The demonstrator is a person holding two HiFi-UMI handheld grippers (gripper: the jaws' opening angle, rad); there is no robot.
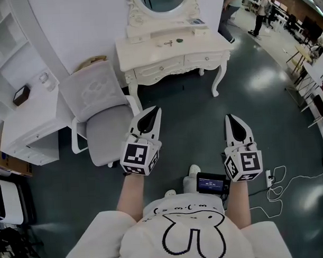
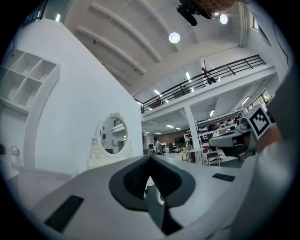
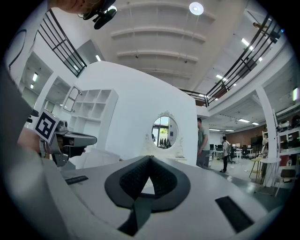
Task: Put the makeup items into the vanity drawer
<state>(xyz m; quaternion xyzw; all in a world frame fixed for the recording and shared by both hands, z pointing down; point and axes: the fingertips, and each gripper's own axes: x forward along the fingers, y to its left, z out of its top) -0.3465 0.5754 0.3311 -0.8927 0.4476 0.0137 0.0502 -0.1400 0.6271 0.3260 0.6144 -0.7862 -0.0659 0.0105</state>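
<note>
A white vanity table (image 1: 148, 53) with an oval mirror (image 1: 165, 1) stands ahead across the dark floor, its front drawers (image 1: 206, 58) closed. Small dark makeup items (image 1: 179, 40) lie on its top, too small to tell apart. My left gripper (image 1: 154, 111) and right gripper (image 1: 228, 118) are held side by side in front of me, well short of the vanity. Both are shut and empty. In the left gripper view the left gripper (image 2: 150, 157) has its tips meeting, with the mirror (image 2: 112, 136) beyond. The right gripper (image 3: 150, 158) likewise points at the mirror (image 3: 165, 132).
A grey chair (image 1: 100, 117) stands left of the vanity, close to my left gripper. A white desk (image 1: 31, 122) with a dark box (image 1: 21, 95) and shelves line the left wall. People (image 1: 229, 9) stand far right. Cables and a power strip (image 1: 274, 177) lie on the floor at right.
</note>
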